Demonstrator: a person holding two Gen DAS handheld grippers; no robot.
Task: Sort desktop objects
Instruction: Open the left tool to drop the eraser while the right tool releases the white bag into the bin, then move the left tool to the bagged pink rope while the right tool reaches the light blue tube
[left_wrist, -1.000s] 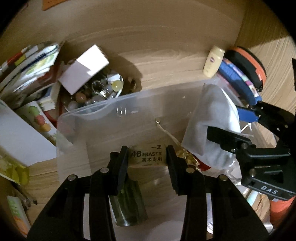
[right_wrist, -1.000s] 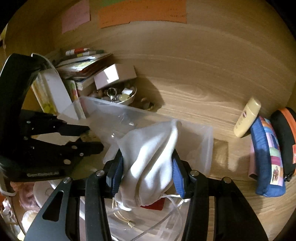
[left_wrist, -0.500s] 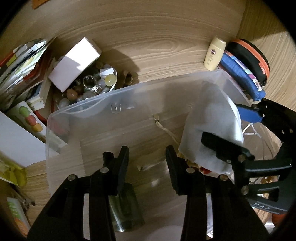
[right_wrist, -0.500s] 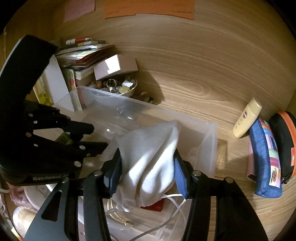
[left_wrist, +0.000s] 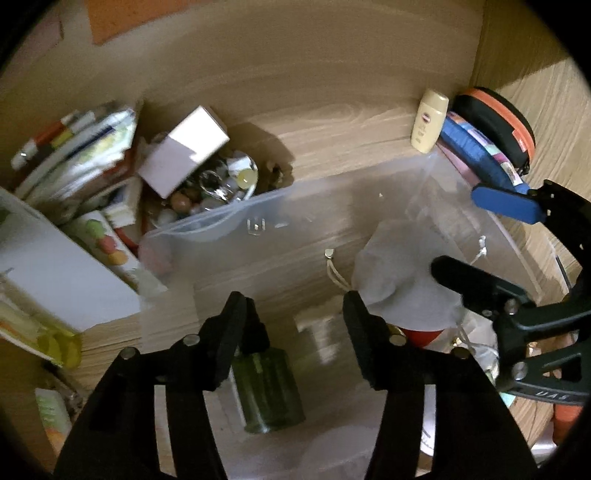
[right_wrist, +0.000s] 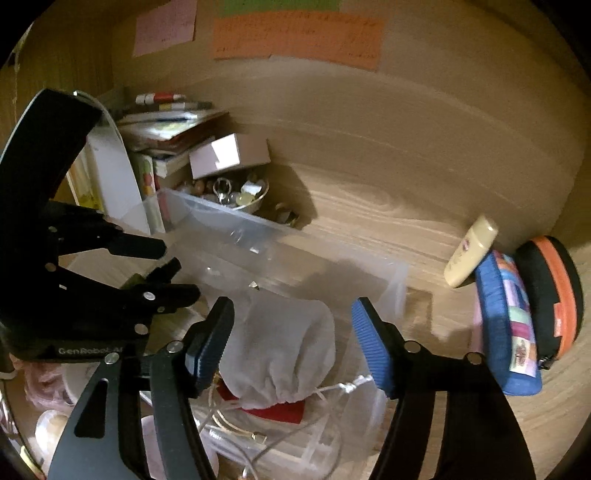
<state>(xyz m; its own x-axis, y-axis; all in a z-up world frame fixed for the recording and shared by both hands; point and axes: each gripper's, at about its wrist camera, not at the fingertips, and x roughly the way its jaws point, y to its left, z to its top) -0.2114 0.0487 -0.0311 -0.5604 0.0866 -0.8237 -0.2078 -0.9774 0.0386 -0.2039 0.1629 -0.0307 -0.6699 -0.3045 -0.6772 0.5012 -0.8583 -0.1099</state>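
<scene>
I am holding my right gripper (right_wrist: 293, 341) with its ribbed blue pads spread wide around the soft, gathered white drawstring pouch (right_wrist: 284, 350) lying inside the clear plastic bin (right_wrist: 280, 243), while my left gripper (left_wrist: 293, 325) is hovering spread apart above a green glass bottle (left_wrist: 269, 391)

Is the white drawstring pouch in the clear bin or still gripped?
In the clear bin: the white drawstring pouch rests there, right tool open.
</scene>
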